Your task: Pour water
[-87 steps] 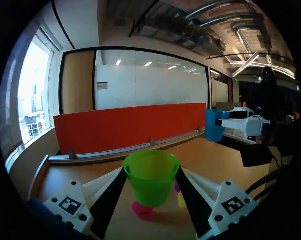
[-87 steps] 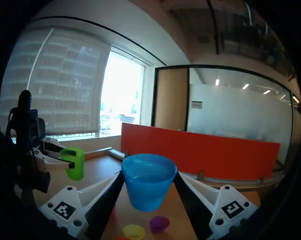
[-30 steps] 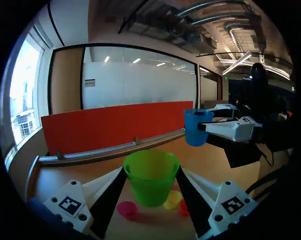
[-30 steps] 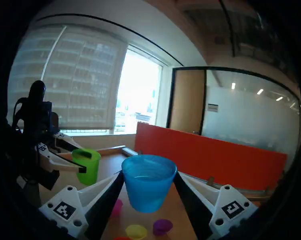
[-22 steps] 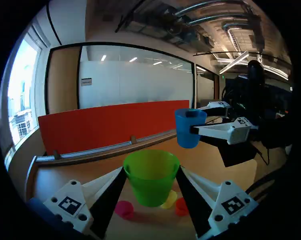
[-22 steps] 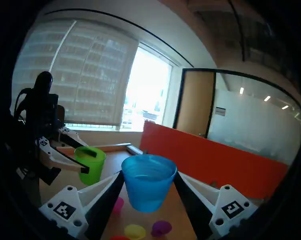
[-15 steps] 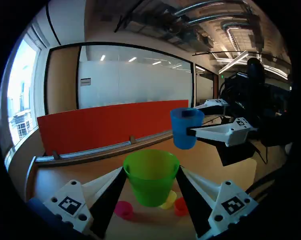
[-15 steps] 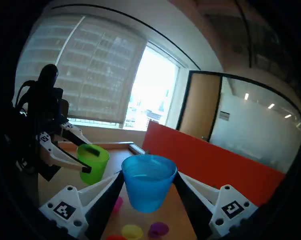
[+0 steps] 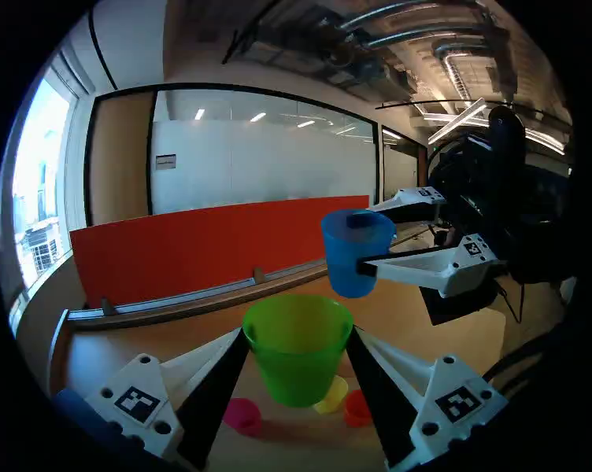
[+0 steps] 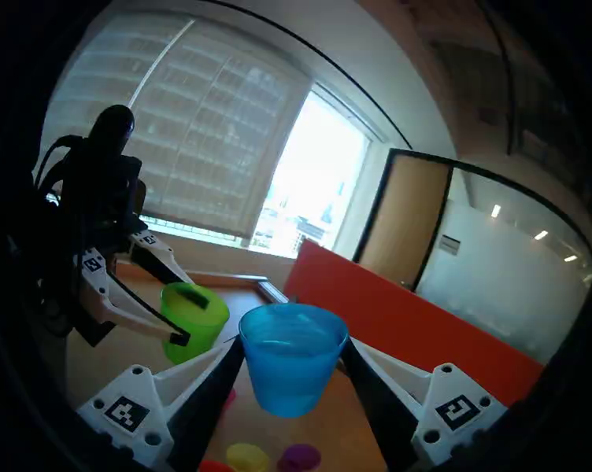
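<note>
Blue cup (image 10: 290, 377), water (image 10: 292, 344) inside, clamped in right gripper (image 10: 292, 352), near green cup (image 9: 297, 358), slightly higher | left gripper (image 9: 296, 346) closed around green cup | risk: tilting before rims line up spills water onto desk (image 9: 406, 318)

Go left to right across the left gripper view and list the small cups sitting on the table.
Pink small cup → yellow small cup → orange small cup. The held green cup overlaps them, so it is left out.
</note>
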### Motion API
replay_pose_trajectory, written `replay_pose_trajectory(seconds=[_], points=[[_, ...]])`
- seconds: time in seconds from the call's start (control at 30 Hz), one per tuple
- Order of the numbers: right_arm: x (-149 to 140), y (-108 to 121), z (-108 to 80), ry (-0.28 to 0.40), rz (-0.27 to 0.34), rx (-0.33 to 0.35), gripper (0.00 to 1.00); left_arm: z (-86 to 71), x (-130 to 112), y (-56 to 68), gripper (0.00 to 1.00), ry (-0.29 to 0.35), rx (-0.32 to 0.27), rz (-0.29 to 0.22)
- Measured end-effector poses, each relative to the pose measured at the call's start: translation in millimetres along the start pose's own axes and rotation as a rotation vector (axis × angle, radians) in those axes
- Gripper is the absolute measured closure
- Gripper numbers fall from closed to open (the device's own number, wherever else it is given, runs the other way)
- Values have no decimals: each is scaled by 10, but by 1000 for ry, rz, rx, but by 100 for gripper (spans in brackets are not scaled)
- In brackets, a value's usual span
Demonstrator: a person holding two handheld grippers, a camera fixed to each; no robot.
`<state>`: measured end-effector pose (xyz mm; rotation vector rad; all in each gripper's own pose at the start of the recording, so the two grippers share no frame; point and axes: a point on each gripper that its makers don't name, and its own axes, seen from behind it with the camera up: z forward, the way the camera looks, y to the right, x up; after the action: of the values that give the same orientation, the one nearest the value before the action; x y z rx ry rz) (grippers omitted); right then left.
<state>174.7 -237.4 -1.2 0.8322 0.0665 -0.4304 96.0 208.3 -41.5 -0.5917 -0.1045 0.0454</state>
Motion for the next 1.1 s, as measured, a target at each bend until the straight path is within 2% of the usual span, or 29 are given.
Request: replay_pose_trajectory(seconds=[0.2,0.6,1.1], points=[[-19,-9,51,-5,-43,6,9,41,-26,-3,15,-2,-9,1],[2,4,143,-8,-89,29,9,120,-60,12,15,-6,-25,8],[49,-42,259,-12,-186,64,9,150,-34,61,15,2,-34,13]])
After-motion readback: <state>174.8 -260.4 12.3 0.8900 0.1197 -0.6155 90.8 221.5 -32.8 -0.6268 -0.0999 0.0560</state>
